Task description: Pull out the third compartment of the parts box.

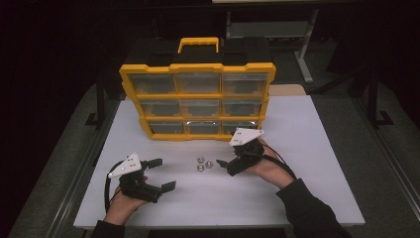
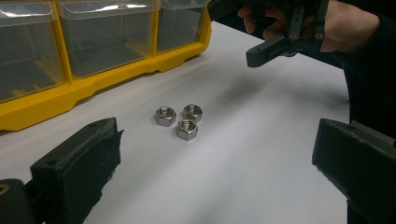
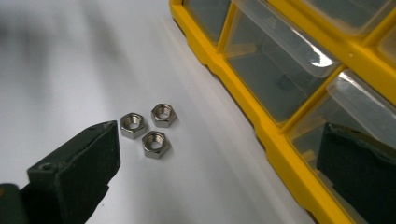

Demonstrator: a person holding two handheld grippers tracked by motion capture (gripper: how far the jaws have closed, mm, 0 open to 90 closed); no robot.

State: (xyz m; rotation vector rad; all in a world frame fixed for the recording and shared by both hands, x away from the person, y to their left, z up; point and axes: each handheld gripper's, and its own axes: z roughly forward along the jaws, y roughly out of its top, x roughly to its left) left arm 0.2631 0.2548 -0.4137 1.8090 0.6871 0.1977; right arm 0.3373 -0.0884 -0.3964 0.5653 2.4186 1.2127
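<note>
Yellow parts organiser w/ nine clear drawers is stood upright at the back of a white table, handle on top. Grey table legs are seen in the dark bg behind it, nothing else really.

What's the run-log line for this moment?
left gripper: open, empty | right gripper: open, near three nuts | organizer: drawers shut

Three steel hex nuts lie flat in a touching cluster on the white table, bores upward.
</note>
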